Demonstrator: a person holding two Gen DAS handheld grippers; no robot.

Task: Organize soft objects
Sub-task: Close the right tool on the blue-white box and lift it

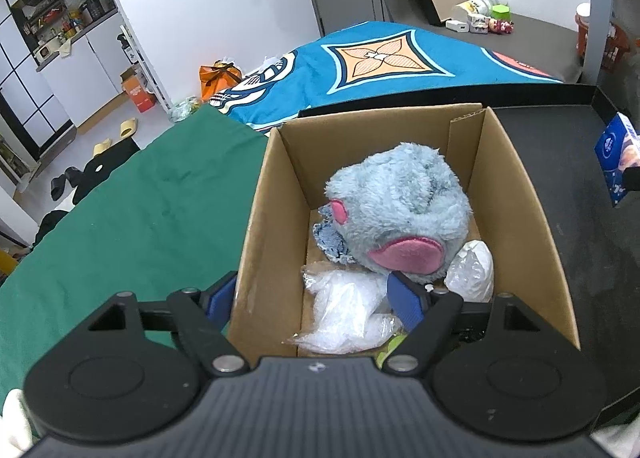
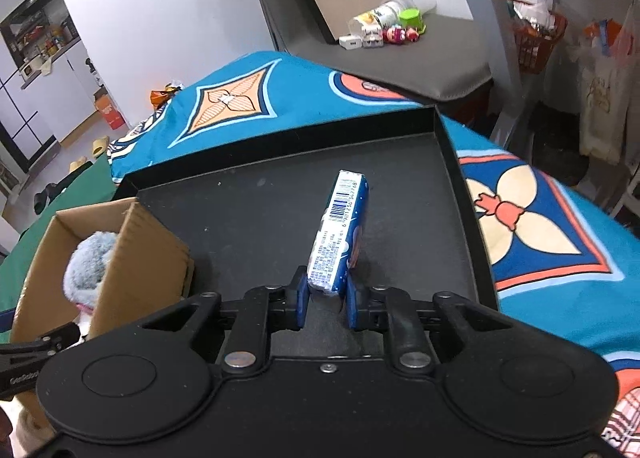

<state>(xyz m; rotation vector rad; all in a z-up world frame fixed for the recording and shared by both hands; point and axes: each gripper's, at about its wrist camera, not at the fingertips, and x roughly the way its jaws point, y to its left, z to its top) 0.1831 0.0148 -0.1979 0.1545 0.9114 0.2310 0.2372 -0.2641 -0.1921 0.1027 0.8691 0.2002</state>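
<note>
In the left wrist view an open cardboard box (image 1: 276,193) holds a blue-grey plush toy (image 1: 404,201) with pink ears. Crumpled clear plastic bags (image 1: 344,310) and a scrap of denim (image 1: 332,238) lie beside the toy. My left gripper (image 1: 316,298) is open and straddles the box's left wall, one pad outside and one inside. In the right wrist view my right gripper (image 2: 326,288) is shut on the near end of a blue tissue pack (image 2: 340,230) over the black tray (image 2: 248,201). The same pack (image 1: 618,161) shows at the left wrist view's right edge.
The box (image 2: 132,254) stands on the tray's left part, beside a green cloth (image 1: 132,209). A blue patterned blanket (image 2: 540,225) lies around the tray. Cups and small toys (image 2: 384,27) sit on a grey bench behind. Slippers (image 1: 128,127) lie on the floor.
</note>
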